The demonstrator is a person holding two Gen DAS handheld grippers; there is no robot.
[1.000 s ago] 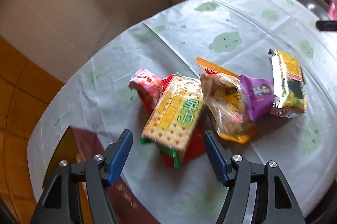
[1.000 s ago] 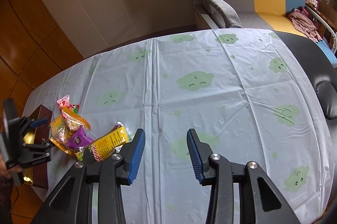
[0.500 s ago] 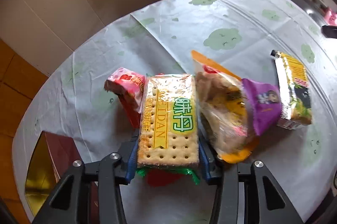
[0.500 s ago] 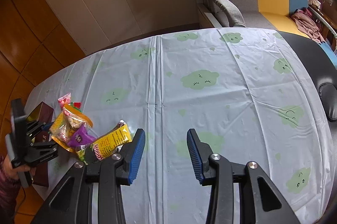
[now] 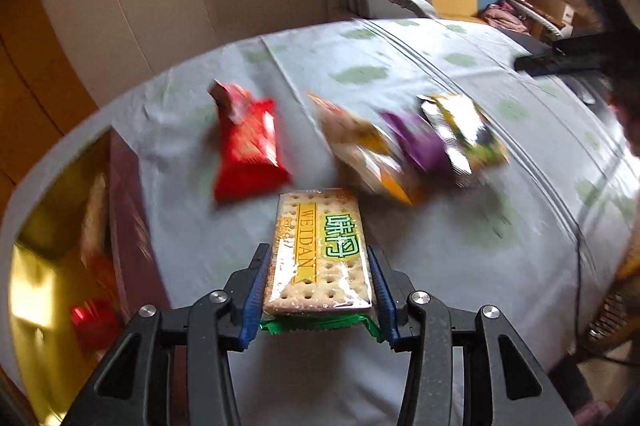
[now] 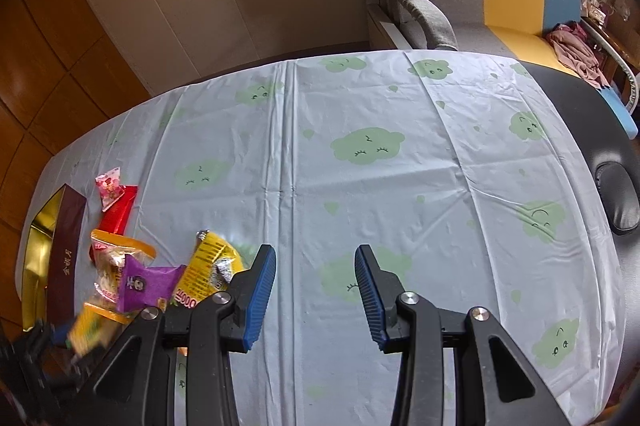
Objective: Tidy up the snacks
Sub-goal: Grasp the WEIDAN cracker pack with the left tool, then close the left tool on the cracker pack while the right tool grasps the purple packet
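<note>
Left gripper [image 5: 318,290]: I had its blue pads pressed on both long sides of the cracker pack [image 5: 320,250], held clear of the tabletop [image 5: 440,258].
Cracker pack: it lay lengthwise between the pads, label up, green wrapper end toward my camera, on the near side of the snack pile.
Right gripper [image 6: 315,290]: I saw its jaws apart with nothing between them, over bare cloth to the right of the pile.
Red pack [image 5: 250,149]: it lay flat on the tabletop, beyond the cracker pack and to its left, a small pink pack [image 6: 109,185] at its far end.
Orange bag [image 5: 368,153]: beyond the cracker pack and to its right; blurred in my left view.
Purple pack [image 6: 146,286]: lying on the orange bag.
Yellow pack [image 6: 208,266]: just right of the purple pack, next to my right gripper's left finger.
Box [image 6: 66,258]: dark red with a gold inside, open, at the tabletop's left edge, left of the red pack.
</note>
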